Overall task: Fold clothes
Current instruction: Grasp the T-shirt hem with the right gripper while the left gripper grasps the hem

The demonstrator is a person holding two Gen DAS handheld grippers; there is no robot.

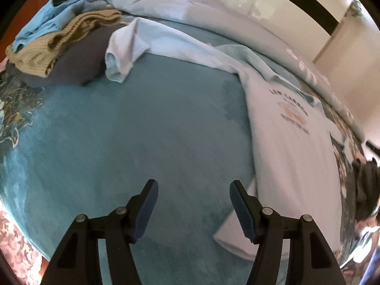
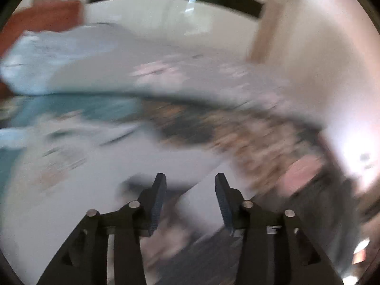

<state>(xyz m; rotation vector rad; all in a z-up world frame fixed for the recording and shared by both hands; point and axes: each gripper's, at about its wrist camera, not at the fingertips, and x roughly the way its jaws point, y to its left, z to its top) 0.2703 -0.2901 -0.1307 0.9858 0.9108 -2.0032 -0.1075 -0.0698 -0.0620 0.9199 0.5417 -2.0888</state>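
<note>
Nearest to me, the left hand-held gripper hovers with its jaws spread wide and nothing between them, just above the teal bedspread; beside its right finger lies the hem corner of a pale blue T-shirt, spread printed side up on the bed. The shirt looks light, soft and limp, the sort of cloth that sags and creases wherever it isn't supported, so I'd judge the hem corners or the shoulder seams the sensible places to pinch, with a good bite of fabric so it doesn't slip. One sleeve trails away toward the far side. The right hand-held gripper is also parted and empty over the same shirt, though its view is badly smeared. The bedspread looks plush and a little grippy, likely to drag on the cloth. Farther off sits a stack of folded clothes, then a floral duvet, and beyond that a pale wall.
</note>
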